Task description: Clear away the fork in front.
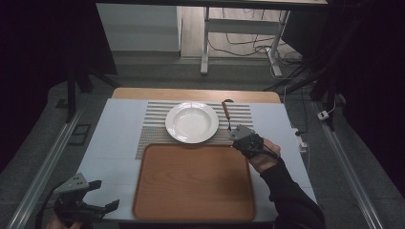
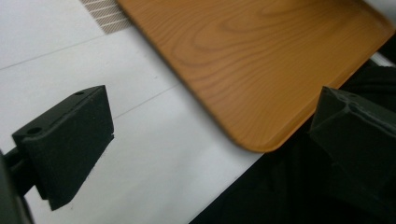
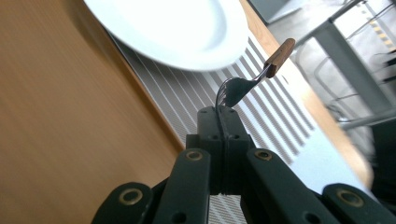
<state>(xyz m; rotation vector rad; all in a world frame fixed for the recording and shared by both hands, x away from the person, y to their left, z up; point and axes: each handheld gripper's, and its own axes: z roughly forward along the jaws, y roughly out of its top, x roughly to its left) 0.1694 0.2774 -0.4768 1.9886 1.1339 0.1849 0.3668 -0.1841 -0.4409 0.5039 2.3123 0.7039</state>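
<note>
The right gripper holds a fork beside the white plate, above the wooden tray.

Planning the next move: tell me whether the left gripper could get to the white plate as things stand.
Probably yes: the left gripper is open and empty, and bare table lies between it and the white plate, though it is a long reach.

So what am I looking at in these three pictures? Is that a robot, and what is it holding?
No robot: a person holds a hand tool with two black jaws in each hand. The high view looks down on the table; each other picture comes from a camera riding on one tool. On the table lie a wooden tray, a striped mat and a white plate. The right gripper is shut on a fork with a wooden handle, pinching its prongs, beside the plate. The left gripper waits open at the tray's near corner, holding nothing.
</note>
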